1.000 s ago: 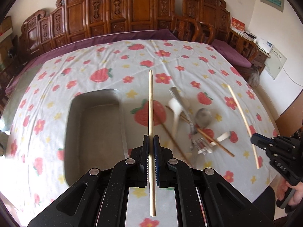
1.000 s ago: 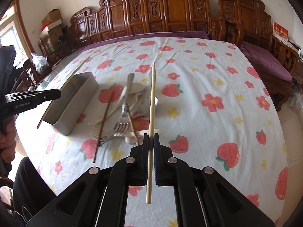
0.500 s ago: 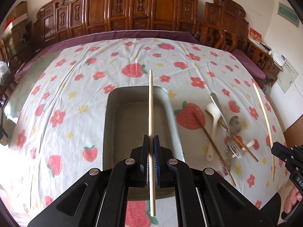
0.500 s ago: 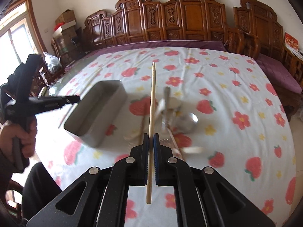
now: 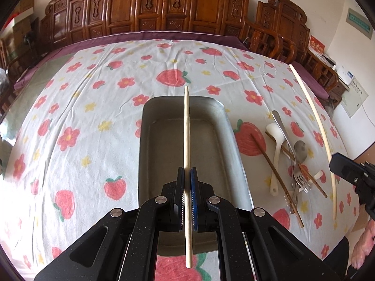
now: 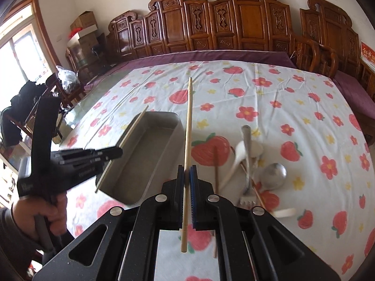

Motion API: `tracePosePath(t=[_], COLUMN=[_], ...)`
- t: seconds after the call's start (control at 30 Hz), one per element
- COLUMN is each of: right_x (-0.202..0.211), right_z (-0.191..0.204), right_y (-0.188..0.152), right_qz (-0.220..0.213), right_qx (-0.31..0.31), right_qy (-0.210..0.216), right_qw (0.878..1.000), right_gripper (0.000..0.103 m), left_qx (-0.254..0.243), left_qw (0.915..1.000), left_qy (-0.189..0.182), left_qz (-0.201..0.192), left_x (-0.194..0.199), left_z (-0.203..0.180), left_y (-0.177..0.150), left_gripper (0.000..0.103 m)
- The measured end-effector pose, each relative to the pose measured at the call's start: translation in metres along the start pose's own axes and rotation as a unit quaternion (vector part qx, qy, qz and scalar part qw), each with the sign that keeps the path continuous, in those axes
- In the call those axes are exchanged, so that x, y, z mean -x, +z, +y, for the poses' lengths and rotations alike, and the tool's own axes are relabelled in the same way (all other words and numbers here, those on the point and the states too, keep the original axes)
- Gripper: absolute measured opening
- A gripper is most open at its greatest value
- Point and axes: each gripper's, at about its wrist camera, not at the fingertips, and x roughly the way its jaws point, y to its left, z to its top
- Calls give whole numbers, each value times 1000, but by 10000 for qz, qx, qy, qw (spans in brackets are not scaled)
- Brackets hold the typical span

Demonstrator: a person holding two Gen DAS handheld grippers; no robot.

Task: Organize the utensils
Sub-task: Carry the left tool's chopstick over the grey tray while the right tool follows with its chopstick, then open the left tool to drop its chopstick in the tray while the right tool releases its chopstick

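Left gripper (image 5: pixel 186 195) clamped on pale chopstick (image 5: pixel 186 140), held lengthwise above metal tray (image 5: pixel 150 140), nearer of the two; right gripper (image 6: pixel 186 195) clamped on second chopstick (image 6: pixel 188 140), beside tray's right wall, loose utensils (image 5: pixel 288 164) farther right.

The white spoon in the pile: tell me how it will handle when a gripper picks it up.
The white spoon looks glossy like ceramic or melamine, so probably stiff, somewhat slippery, perhaps chip-prone. Its handle lies beside the fork and brown chopsticks, so lifting it may drag those along.
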Motion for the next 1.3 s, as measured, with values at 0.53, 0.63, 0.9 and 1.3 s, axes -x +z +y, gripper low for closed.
tracePosePath(t=[0.53, 0.63, 0.9, 1.3], right_x=[-51, -65, -95, -66], right_z=[58, 65, 73, 63], right_y=[13, 14, 15, 5], right_qz=[228, 328, 535, 337], right_qx=[243, 187, -20, 155], right_qy=[227, 284, 304, 283], right_qw=[9992, 9989, 9981, 9989], right_gripper=[6, 6, 6, 8], left_qx=[162, 130, -53, -215], left_qw=[9990, 9985, 9970, 9964], left_qy=[-178, -139, 7, -15], left_qz=[-379, -519, -771, -823], left_x=[40, 51, 66, 69], left_z=[33, 37, 43, 40], left_y=[-12, -15, -21, -28], left_gripper=[6, 6, 6, 6])
